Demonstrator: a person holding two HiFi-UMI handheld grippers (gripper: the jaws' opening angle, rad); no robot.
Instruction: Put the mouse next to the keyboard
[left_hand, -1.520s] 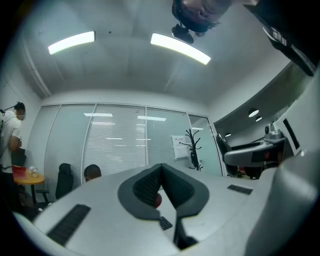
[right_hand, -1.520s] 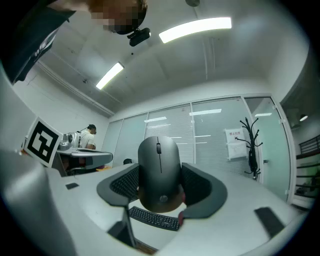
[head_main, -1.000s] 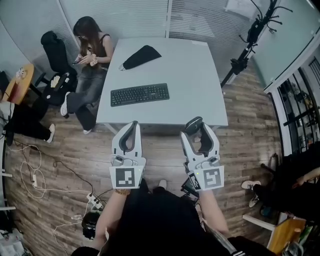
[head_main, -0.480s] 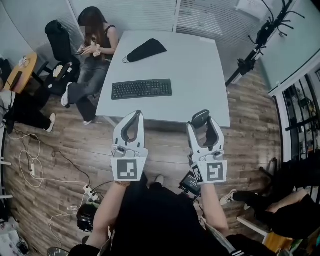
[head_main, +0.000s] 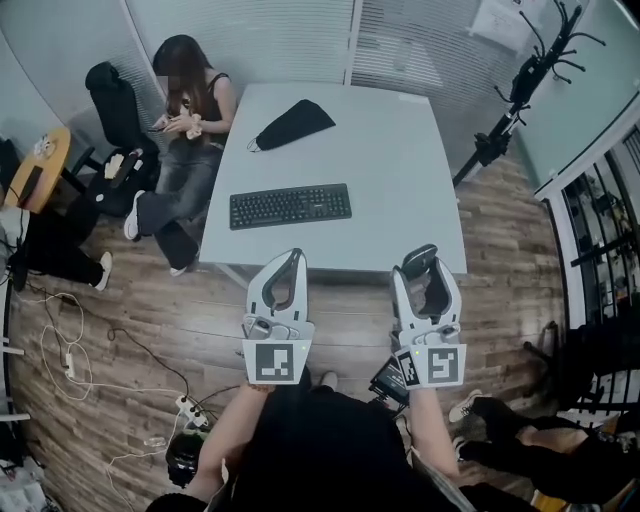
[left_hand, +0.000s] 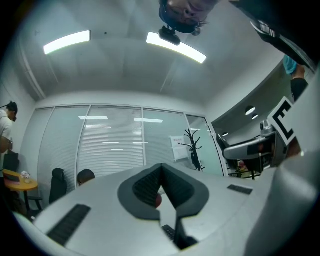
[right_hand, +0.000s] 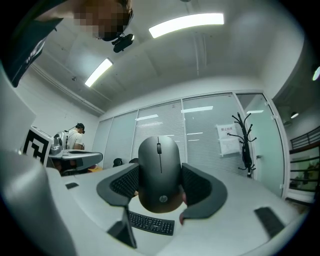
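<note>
A black keyboard lies on the white table, near its front edge. Both grippers hang over the wooden floor, short of that edge. My right gripper is shut on a dark grey mouse, its pads pressed to the mouse's two sides. The mouse sticks out past the jaw tips. In the right gripper view the keyboard shows below the mouse. My left gripper is shut, and nothing is held where the tips meet in the left gripper view.
A black pouch lies on the table's far side. A person sits at the table's far left corner beside a black chair. A coat stand rises at the right. Cables and a power strip lie on the floor, left.
Both grippers now sit lower and further right in the head view, and the table has shifted a little with them. The mouse stays between the right jaws; the left jaws stay together.
</note>
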